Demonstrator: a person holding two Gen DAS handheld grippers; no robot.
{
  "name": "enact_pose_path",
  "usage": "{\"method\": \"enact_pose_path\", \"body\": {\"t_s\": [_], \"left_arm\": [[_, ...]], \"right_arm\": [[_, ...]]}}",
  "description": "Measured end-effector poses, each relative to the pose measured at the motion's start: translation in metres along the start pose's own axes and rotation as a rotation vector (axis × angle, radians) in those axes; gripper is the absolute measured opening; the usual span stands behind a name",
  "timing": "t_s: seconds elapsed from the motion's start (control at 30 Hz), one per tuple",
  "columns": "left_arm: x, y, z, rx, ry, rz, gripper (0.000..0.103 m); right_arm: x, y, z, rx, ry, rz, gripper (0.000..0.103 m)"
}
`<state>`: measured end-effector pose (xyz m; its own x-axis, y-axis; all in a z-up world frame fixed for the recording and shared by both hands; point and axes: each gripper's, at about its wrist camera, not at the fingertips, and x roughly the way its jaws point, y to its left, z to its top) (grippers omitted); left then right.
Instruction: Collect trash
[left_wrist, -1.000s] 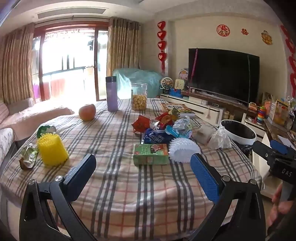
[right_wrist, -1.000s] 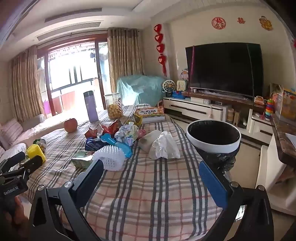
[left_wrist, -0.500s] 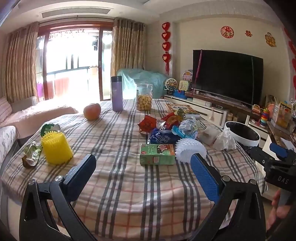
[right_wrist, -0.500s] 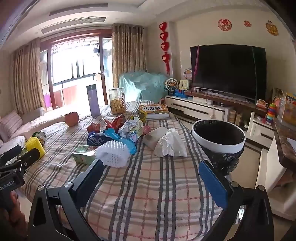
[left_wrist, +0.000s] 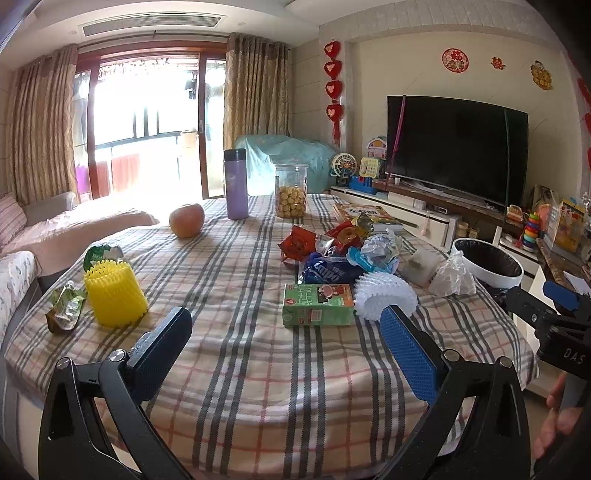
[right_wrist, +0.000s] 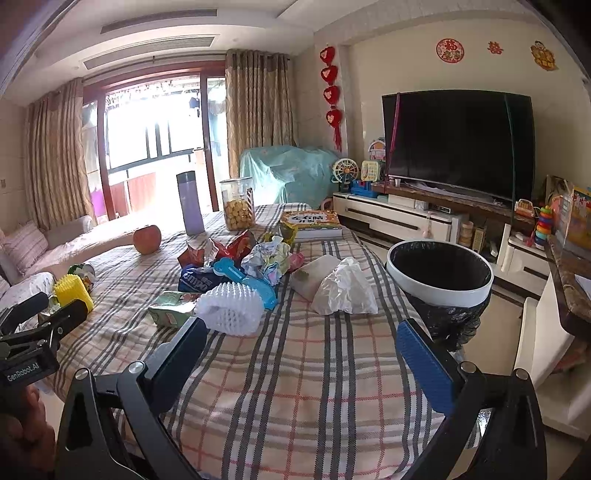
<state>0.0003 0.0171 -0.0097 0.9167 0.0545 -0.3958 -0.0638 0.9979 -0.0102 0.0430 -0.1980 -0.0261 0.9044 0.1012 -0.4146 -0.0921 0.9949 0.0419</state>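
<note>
A heap of trash lies mid-table on the plaid cloth: a green drink carton (left_wrist: 318, 305), white foam netting (left_wrist: 385, 295) (right_wrist: 229, 310), a blue snack bag (left_wrist: 328, 271), red wrappers (left_wrist: 300, 246), crumpled paper (right_wrist: 267, 260) and a white plastic bag (right_wrist: 345, 290). A white-rimmed bin (right_wrist: 439, 275) with a black liner stands off the table's right edge. My left gripper (left_wrist: 286, 341) hangs open over the near cloth, short of the carton. My right gripper (right_wrist: 301, 350) is open too, holding nothing, near the front edge with the bin beyond its right finger.
Yellow foam netting (left_wrist: 114, 295) and crumpled green wrappers (left_wrist: 64, 308) lie at the table's left. An apple (left_wrist: 186, 219), a purple flask (left_wrist: 235, 188), a cookie jar (left_wrist: 290, 190) and a book (right_wrist: 312, 221) stand farther back. A TV cabinet lies right, a sofa left.
Both cameras have tilted up and drawn back slightly, so the table contents sit lower and look a bit smaller. Neither gripper has taken hold of anything; both stay open.
</note>
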Motion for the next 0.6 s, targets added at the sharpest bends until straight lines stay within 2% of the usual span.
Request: {"method": "enact_pose_path", "body": {"t_s": [0.6], "left_arm": [[0.0036,0.0019,-0.0027,0.001,0.007,0.006,0.103]], "right_arm": [[0.0019,-0.0009,-0.0002,0.011,0.012,0.019,0.103]]}}
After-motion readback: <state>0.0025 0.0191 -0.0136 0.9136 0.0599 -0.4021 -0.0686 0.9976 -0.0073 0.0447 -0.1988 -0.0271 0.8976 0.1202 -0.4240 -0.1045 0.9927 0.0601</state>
